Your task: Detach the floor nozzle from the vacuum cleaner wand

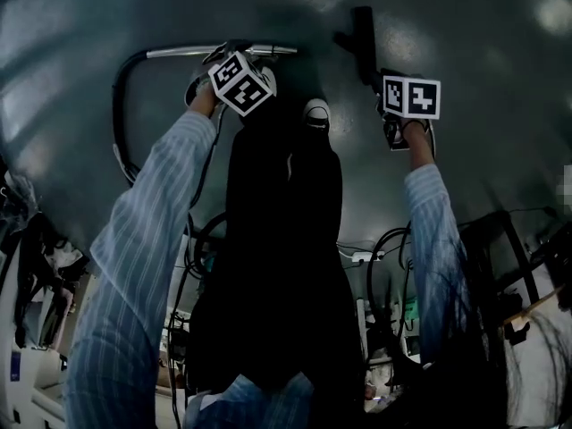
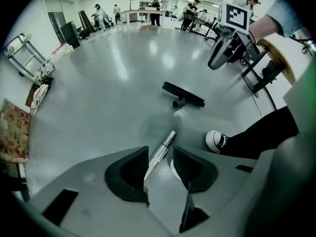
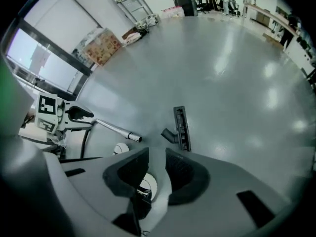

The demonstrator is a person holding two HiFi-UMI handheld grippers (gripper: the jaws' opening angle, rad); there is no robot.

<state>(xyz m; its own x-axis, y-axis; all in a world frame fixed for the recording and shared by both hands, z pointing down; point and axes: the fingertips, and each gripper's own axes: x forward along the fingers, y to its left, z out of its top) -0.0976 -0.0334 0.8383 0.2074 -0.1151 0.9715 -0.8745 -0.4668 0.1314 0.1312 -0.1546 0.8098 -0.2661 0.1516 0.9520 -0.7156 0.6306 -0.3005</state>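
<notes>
Plainly, the black flat floor nozzle [image 1: 362, 43] [image 2: 183, 94] [image 3: 181, 128] is already off the silver metal vacuum wand [image 1: 179, 52] [image 2: 168, 141] [image 3: 116, 129] and lies alone on the glossy grey floor [image 1: 483, 61], well apart from the tube's open end.

The left tool [image 2: 160, 152] is clenched on the wand. The tube runs out from between its two dark pads, and the right gripper view shows that tool gripping near the black handle, where the black hose [image 1: 116, 105] loops away. The right tool [image 3: 157, 157] is released and empty. Its jaws stand partly apart, with only floor and the person's white shoe [image 1: 316, 112] showing through the gap.

What any further move depends on is how the nozzle lies. In the head view its long bar runs up and down the picture, away from the person, while the wand lies across the picture from left to right, roughly square to the bar. The nozzle's short neck sticks out sideways toward the wand's open tip, with bare floor between the two.

The nozzle sits just beyond the right tool and to the right of the wand's tip, so the right hand is clearly nearer to it. The left hand would have to cross the whole wand to reach it.

I judge the separation complete. If the nozzle needs picking up or shifting, the empty right tool is the natural one, closing across the narrow neck or the bar's short width.
</notes>
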